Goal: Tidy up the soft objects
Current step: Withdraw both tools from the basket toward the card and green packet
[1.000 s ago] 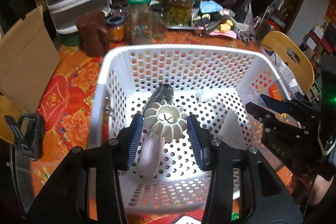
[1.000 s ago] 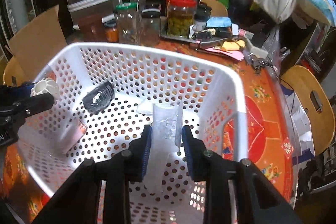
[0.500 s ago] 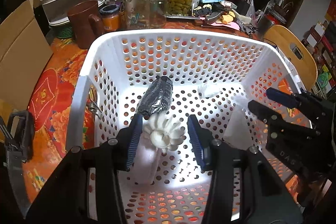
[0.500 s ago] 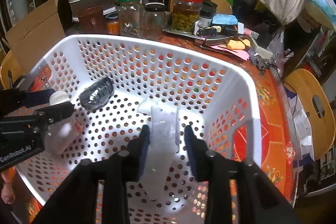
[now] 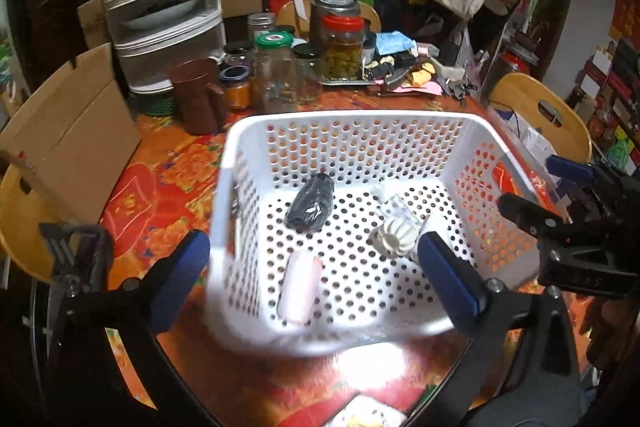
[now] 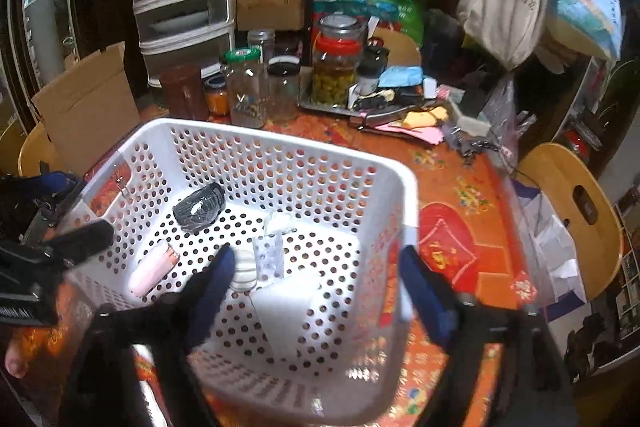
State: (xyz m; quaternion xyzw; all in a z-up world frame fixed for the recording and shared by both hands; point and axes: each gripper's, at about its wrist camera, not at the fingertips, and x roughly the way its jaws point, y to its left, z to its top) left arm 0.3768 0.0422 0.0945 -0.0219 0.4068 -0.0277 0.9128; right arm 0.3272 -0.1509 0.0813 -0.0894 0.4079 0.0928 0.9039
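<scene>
From the left wrist camera we look down along the left hand-held gripper (image 5: 316,267), whose jaws have just been opening and now stand wide apart with nothing pressed between them; one blue pad sits outside the near-left corner of the white perforated basket (image 5: 352,123) and the other hangs over its right half. On the basket floor lie a dark wrapped bundle (image 5: 310,205) near the back, a pale pink tube (image 5: 300,285) toward the front, a white ribbed piece (image 5: 394,241) just beside the right pad, and a clear plastic packet (image 5: 400,207) touching it from behind. The other gripper shows at the right edge, outside the basket wall. The basket rests on a table (image 5: 168,163) covered in an orange patterned cloth, with glass jars (image 5: 276,75) behind it. From the right wrist camera we see the right hand-held gripper (image 6: 316,275), its jaws likewise just opened and empty, one pad above the basket (image 6: 280,143) floor and one at its right rim. Below lie the dark bundle (image 6: 200,207), the pink tube (image 6: 154,269), the ribbed piece (image 6: 245,271) and the clear packet (image 6: 270,255), all loose on the floor. The left gripper shows blurred at the left edge.
</scene>
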